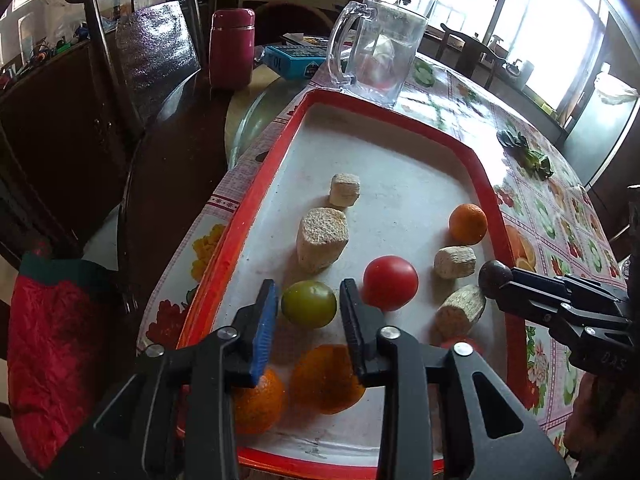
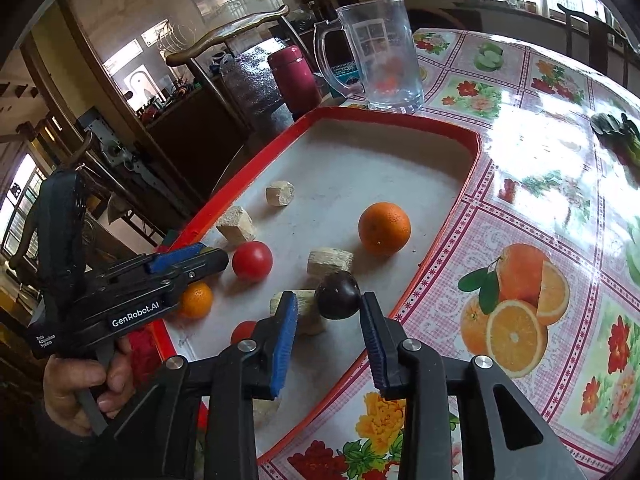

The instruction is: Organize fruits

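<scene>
L gripper (image 1: 308, 308): jaws apart, not clamped; green fruit (image 1: 309, 304) between tips at 12 o'clock, on tray (image 1: 400, 128). R gripper (image 2: 329, 312): jaws apart round dark plum (image 2: 337, 295), 12 o'clock, contact unclear. Beyond: tomato (image 1: 390, 282), orange (image 1: 467, 223) at 2 o'clock.

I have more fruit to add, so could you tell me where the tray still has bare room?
The far end of the red tray, toward the glass mug, is bare. The near half is crowded.
</scene>
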A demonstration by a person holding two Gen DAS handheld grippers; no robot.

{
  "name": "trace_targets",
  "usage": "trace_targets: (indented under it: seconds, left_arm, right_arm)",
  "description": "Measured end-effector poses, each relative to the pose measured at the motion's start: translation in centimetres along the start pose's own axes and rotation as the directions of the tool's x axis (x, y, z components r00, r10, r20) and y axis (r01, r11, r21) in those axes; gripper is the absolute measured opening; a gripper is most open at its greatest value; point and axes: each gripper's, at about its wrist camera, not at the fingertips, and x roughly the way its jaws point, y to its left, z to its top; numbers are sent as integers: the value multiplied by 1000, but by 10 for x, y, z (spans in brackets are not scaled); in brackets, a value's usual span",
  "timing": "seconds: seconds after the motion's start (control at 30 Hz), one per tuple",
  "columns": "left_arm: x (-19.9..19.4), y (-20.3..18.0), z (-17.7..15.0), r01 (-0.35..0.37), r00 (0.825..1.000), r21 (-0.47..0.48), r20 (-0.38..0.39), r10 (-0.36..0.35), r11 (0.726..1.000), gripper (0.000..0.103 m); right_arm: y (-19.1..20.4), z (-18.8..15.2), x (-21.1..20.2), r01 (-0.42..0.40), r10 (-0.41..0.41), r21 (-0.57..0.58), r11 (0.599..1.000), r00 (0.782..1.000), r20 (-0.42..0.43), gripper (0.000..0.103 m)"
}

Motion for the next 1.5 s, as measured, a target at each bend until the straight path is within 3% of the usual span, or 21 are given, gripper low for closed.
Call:
trace_targets:
  seconds: [0.07, 0.47, 0.53, 0.57, 0.63, 0.7, 0.87, 0.97, 1.13, 1.3, 1.5]
  left_arm:
    - [-5, -1, -2, -3, 1000, 4, 15, 3, 1000, 46]
    - [-27, -14, -16, 6, 999, 41, 37, -8, 999, 46]
    - [-33, -15, -19, 5, 999, 42, 43, -7, 999, 52]
    - [-36, -16, -20, 5, 999, 41, 49, -7, 999, 56]
    - [-43, -19, -25, -5, 998, 38, 66, 3, 999, 74]
    - [-50, -23, -28, -19, 997, 40, 77, 16, 999, 81]
    - [-64, -32, -36, -30, 995, 61, 97, 24, 998, 81]
    - [-69, -38, -41, -20, 996, 70, 83, 14, 997, 83]
    - [-77, -49, -50, -37, 997, 104, 75, 29, 994, 83]
    - [-88, -54, -59, -33, 995, 118, 98, 22, 992, 83]
    - [-105, -53, -65, -8, 992, 113, 125, -6, 994, 83]
  right_arm:
    - [1, -1, -2, 1, -1, -3, 1000, 1000, 2, 35]
    - [2, -13, -29, -5, 6, -24, 1000, 999, 33, 41]
    - [2, -15, -34, -10, 11, -34, 999, 999, 37, 42]
    - [2, -17, -37, -15, 16, -41, 999, 999, 39, 47]
    - [3, -20, -42, -19, 21, -59, 998, 999, 44, 59]
    - [3, -23, -48, -14, 18, -74, 997, 998, 57, 70]
    - [3, -30, -59, -13, 22, -134, 991, 998, 62, 86]
    - [7, -35, -64, 10, 3, -196, 981, 998, 69, 88]
    - [17, -47, -69, 7, 12, -326, 945, 998, 55, 89]
    - [34, -60, -73, 17, 5, -479, 878, 999, 45, 90]
    - [47, -71, -73, -4, 26, -573, 819, 999, 29, 90]
